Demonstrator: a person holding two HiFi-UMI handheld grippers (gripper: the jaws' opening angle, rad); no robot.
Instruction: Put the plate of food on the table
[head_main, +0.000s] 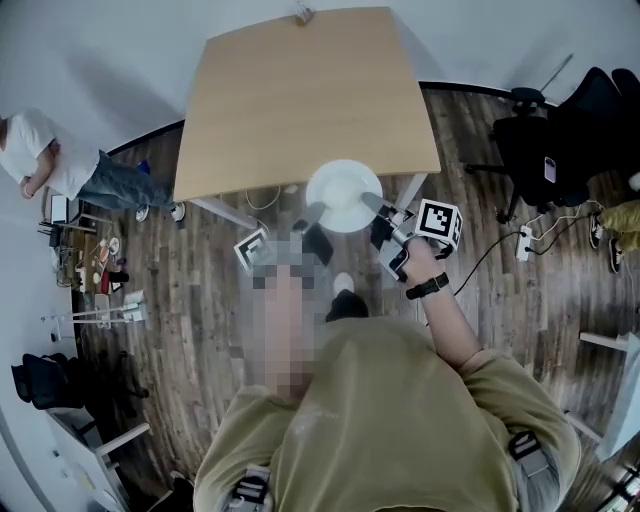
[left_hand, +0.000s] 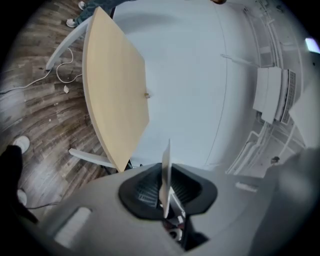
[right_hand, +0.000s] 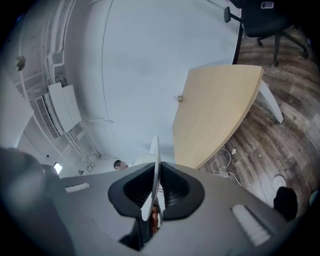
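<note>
Head view is showing whole white plate (head_main: 343, 195) mid-frame, overlapping bench (head_main: 300, 100) near edge; gripper views are only showing its rim edge-on, left gripper (left_hand: 167, 187) and right gripper (right_hand: 156, 187) fingers pinching it.

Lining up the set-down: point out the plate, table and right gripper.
plate (head_main: 340, 190), head view, white centre.
table (head_main: 300, 100), head view, bare wooden top.
right gripper (head_main: 374, 205), head view, jaw tips on plate rim.

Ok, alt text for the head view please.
A person, seen from above, grips a white plate with a left claw and right claw at the near edge of a wooden table. Another person stands at left, an office chair at right.
</note>
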